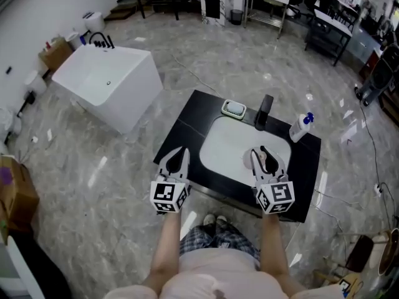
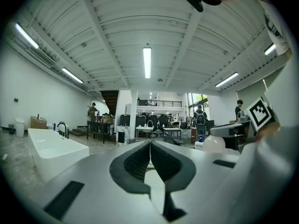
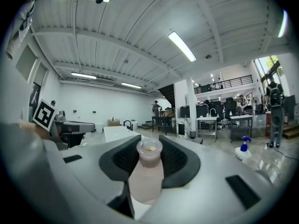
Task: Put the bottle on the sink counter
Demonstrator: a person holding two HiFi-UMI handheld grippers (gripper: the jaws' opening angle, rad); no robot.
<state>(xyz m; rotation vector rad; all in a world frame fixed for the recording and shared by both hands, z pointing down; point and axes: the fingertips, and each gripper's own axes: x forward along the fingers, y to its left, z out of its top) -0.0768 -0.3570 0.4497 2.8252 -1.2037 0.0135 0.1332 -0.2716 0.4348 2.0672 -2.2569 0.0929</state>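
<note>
While I look down through the head view, my right gripper (image 1: 266, 159) carries the bottle (image 1: 270, 162) over the white basin (image 1: 225, 149) of the sink counter (image 1: 187, 132). A spray bottle (image 1: 300, 128) stands at the counter's right corner.

Left gripper view: my left gripper (image 2: 150, 148) has its jaws pressed together, with nothing between them.

Right gripper view: the jaws pinch the frosted pinkish bottle. I can't tell its contents.

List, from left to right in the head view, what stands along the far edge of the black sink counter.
soap dish → faucet → spray bottle
</note>
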